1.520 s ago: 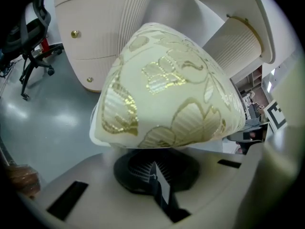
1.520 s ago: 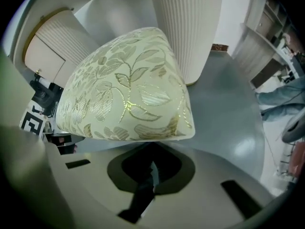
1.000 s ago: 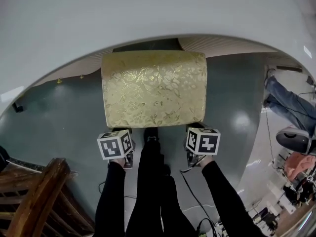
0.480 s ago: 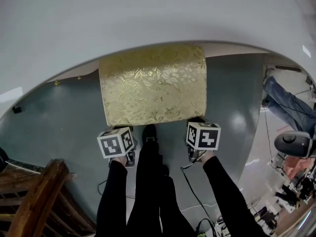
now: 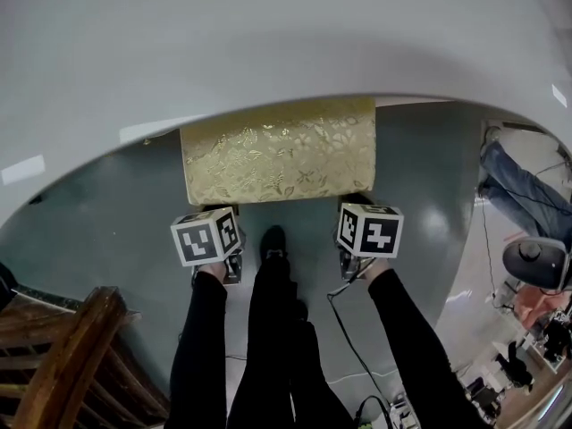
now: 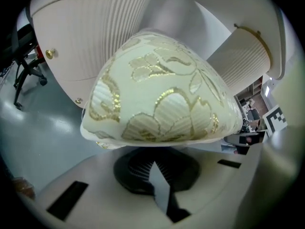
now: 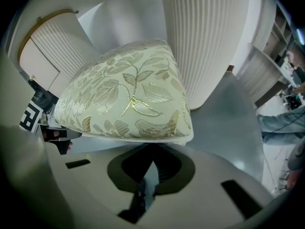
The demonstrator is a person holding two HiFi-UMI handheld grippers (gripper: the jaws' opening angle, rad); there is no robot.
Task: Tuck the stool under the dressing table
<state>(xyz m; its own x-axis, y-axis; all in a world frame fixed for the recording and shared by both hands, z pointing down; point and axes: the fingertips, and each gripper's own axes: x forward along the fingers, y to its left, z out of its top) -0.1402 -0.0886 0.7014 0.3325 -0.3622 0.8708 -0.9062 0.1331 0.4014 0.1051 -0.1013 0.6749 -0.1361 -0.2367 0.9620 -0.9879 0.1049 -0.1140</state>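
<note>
Your closed left gripper [image 6: 153, 171] and right gripper [image 7: 152, 166] have pushed the stool [image 5: 279, 164] toward 12 o'clock, now half under the dressing table [image 5: 268, 52].

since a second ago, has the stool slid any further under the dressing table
Yes. In the head view the stool has slid forward, further under the dressing table. The table's edge now covers much more of the seat, which showed almost whole before.
</note>
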